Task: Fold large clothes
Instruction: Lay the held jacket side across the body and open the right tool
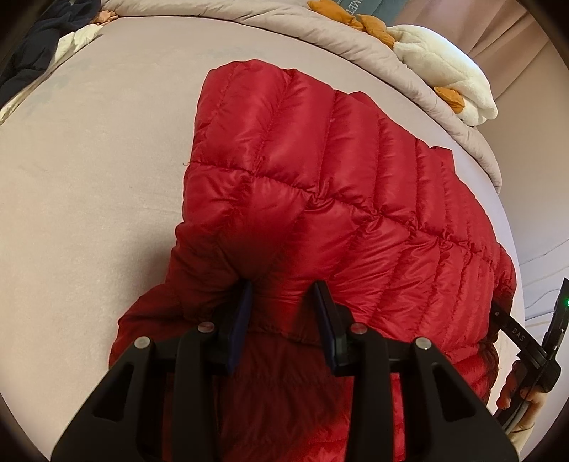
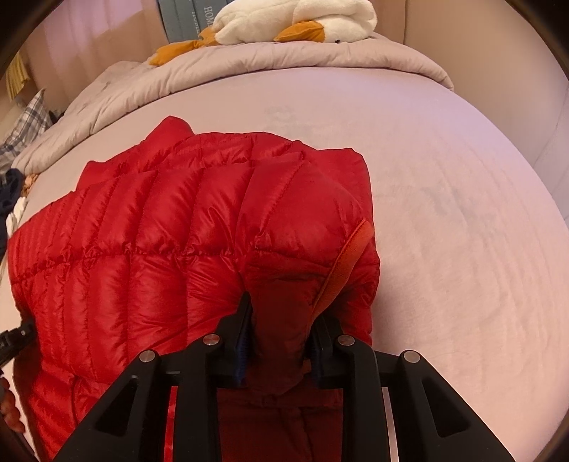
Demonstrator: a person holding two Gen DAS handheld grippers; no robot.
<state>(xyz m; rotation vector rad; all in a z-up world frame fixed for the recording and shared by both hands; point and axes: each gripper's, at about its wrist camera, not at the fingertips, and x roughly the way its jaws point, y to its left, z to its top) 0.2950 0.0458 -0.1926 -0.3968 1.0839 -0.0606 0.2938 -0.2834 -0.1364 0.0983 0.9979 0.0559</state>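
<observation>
Red puffer jacket lying on the bed sheet; my left gripper and right gripper each pinch a fold of its near edge.

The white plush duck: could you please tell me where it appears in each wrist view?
Left wrist: the white plush duck lies top right on the folded duvet.
Right wrist: the duck lies top centre.
Shared landmark: the red puffer jacket on the bed.

Red jacket glossy quilted nylon; bed sheet matt, smooth cloth.
</observation>
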